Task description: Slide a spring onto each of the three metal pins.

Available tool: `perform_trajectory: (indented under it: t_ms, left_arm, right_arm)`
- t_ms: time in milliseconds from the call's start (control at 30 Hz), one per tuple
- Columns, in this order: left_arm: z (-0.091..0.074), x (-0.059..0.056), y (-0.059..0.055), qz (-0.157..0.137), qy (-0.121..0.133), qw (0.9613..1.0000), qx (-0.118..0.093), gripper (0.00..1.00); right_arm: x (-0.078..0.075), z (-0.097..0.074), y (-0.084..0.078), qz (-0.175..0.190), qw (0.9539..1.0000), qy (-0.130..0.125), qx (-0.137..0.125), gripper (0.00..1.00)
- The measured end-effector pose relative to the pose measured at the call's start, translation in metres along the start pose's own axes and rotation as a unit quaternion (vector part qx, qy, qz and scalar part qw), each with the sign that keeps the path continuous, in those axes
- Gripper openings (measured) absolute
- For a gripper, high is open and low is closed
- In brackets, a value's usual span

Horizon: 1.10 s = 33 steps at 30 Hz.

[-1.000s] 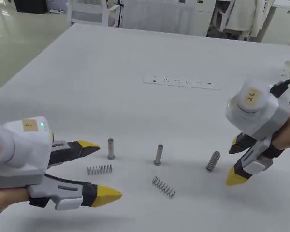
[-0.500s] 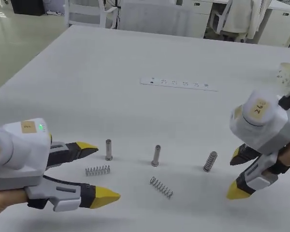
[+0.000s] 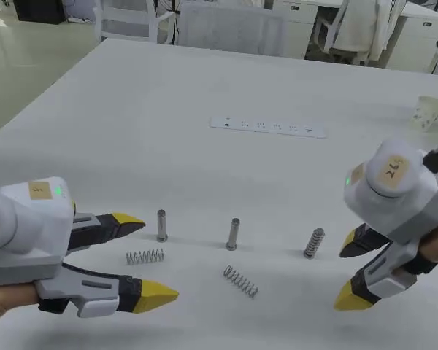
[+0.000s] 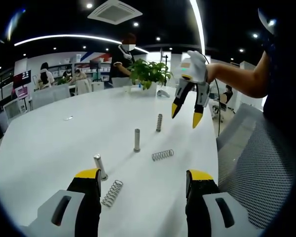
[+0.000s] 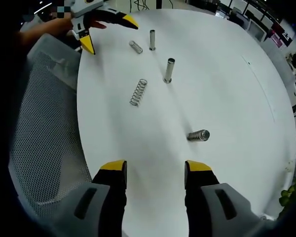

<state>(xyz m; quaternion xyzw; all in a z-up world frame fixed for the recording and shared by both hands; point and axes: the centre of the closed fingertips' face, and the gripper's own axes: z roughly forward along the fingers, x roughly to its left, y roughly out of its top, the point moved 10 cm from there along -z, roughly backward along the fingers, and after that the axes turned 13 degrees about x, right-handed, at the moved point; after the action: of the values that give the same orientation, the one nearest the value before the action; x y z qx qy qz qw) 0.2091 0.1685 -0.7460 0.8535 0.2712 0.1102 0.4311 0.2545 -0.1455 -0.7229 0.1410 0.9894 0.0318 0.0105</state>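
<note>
The white table (image 3: pixel 204 95) holds it all. The left gripper (image 3: pixel 150 257) hovers at the near left, jaws wide apart and empty. The right gripper (image 3: pixel 347 277) hangs at the near right, jaws apart too, holding nothing. Three pins stand in a row between them. The right pin (image 3: pixel 314 243) has a spring on it, so I think one is done and two are left. The left pin (image 3: pixel 161 224) and middle pin (image 3: pixel 233 234) are bare. The left spring (image 3: pixel 144 257) lies flat near the left pin. The other spring (image 3: pixel 240 281) lies flat near the middle pin.
</note>
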Motion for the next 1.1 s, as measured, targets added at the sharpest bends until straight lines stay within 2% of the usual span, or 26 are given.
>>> perform_trajectory:
  t_ms: [500,1100]
  left_arm:
    - [-0.002,-0.002,0.000,0.000,0.002,1.0000,-0.002,0.65]
    - [-0.001,-0.003,-0.001,-0.002,0.003,1.0000,-0.002,0.65]
  right_arm:
    - [0.015,0.002,0.013,-0.006,0.9998,0.010,-0.015,0.41]
    - [0.022,0.013,0.053,-0.025,0.9989,0.018,-0.036,0.35]
